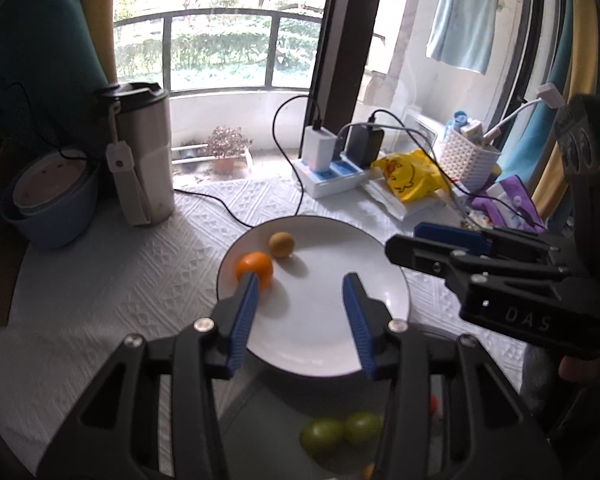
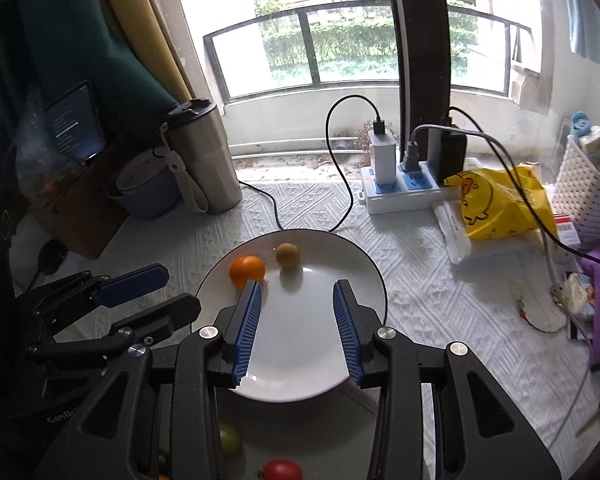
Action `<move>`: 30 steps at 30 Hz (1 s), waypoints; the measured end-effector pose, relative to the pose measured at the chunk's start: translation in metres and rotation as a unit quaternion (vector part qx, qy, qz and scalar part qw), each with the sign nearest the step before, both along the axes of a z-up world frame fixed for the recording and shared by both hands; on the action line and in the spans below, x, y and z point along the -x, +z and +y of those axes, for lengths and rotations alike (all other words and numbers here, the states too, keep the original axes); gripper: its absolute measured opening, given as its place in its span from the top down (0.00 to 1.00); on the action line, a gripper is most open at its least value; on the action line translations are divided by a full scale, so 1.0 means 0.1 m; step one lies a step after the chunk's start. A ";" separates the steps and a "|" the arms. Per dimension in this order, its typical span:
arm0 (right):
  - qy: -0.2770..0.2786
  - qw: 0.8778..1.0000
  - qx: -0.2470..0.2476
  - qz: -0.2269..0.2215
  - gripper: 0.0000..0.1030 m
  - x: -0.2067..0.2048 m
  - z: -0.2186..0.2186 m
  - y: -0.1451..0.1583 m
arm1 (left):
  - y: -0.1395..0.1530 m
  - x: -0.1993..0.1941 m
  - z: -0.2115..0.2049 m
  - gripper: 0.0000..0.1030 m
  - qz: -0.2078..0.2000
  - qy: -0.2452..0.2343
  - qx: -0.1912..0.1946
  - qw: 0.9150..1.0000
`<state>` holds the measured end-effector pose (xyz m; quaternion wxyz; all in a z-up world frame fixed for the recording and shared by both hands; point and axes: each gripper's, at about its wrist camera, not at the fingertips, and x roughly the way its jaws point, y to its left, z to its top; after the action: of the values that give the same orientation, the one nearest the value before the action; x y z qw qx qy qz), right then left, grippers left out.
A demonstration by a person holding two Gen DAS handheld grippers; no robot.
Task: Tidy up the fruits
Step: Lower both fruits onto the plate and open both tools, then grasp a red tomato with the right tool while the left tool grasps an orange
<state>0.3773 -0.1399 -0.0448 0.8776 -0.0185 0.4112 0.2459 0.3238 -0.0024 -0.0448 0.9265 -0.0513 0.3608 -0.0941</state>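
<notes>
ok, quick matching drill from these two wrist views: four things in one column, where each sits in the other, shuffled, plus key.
1. round orange fruit
2. two round green fruits
3. tall steel tumbler with black lid
4. yellow plastic duck-print bag

A. right of the power strip
B. on the round white plate
C. far left, beside the blue bowl
D. off the plate, near edge

Pairs: 1-B, 2-D, 3-C, 4-A

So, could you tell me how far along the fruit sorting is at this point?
Partly done: an orange and a brown fruit already lie on the plate. Nothing is in hand; the left hand-held gripper and right hand-held gripper are both open and empty above the plate. Left to move: two green fruits and a red one, off the plate at the near edge.
</notes>
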 end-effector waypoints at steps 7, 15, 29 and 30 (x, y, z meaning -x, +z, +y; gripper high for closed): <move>0.002 1.000 -0.002 -0.020 0.62 0.31 -0.15 0.12 | 0.10 0.28 -0.03 0.56 -0.016 0.006 0.019 1.000; 0.001 1.000 -0.004 -0.024 0.62 0.63 -0.32 0.14 | 0.07 0.64 -0.11 0.55 -0.015 0.011 0.026 0.999; 0.020 1.000 -0.003 -0.010 0.62 1.14 -0.53 -0.10 | -0.20 1.27 -0.20 0.55 -0.001 0.050 0.047 0.998; 0.022 1.000 -0.002 -0.008 0.62 1.16 -0.54 -0.13 | -0.22 1.32 -0.20 0.55 -0.002 0.055 0.049 0.997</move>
<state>0.2610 -0.1942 -0.0581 0.8752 -0.0273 0.4035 0.2655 0.1921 -0.0220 -0.0668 0.9272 -0.1167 0.3508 -0.0605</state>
